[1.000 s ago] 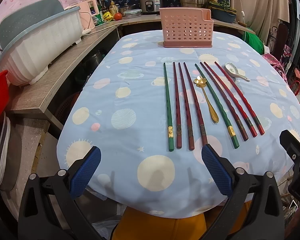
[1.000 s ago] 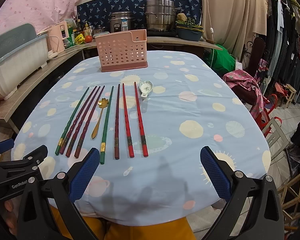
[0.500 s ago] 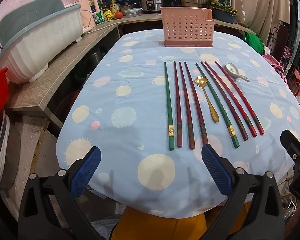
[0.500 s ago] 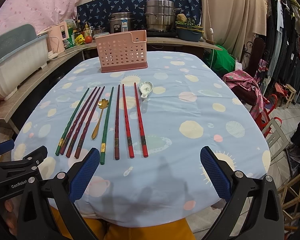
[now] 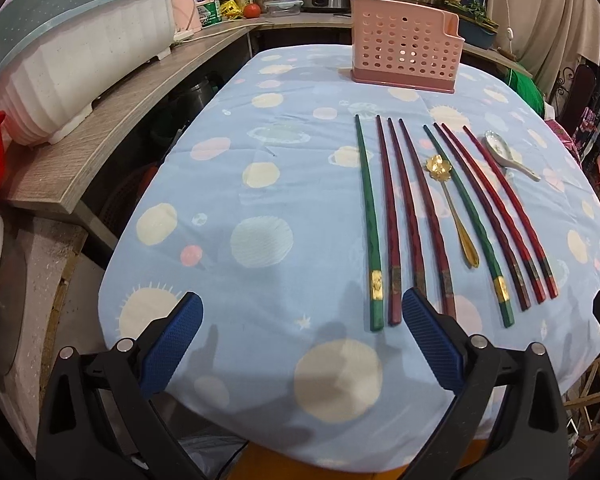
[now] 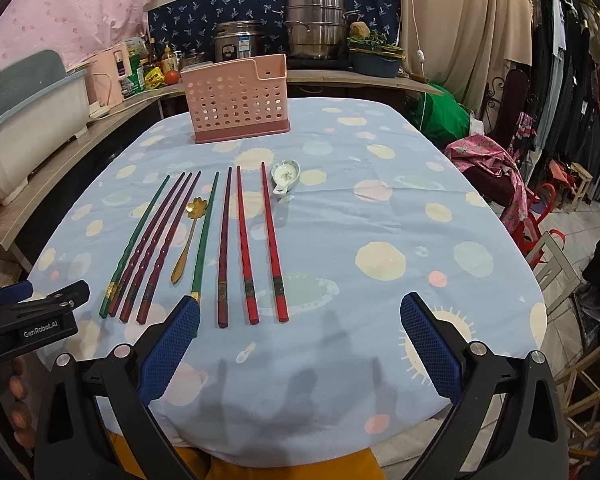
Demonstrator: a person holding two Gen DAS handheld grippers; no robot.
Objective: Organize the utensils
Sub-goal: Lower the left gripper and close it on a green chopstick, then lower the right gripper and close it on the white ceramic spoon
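Eight chopsticks [image 5: 404, 216] are laid in a row on the table [image 5: 259, 200], thick ends toward the near edge, with a gold spoon [image 5: 452, 208] lying among them and a white spoon [image 6: 285, 174] just beside the rightmost stick's tip; the pink caddy [image 6: 235, 100] stands well apart at the far end, nothing yet seen in it. Both tongs are held spread and empty: the left tongs [image 5: 300, 344] above the near edge just left of the row, the right tongs [image 6: 300, 344] above the near edge to the row's right. Trouble is likely from the tight spacing: two sticks could be pinched at once, or a neighbour nudged and rolled. The cloth is loose and draped, so a scraping tip could bunch it and shift the whole row. A long stick gripped at its end may swing and miss the caddy's mouth. A basin [image 5: 71, 56] and pots [image 6: 316, 28] are seen on the surrounding counter, clothing racks at right.
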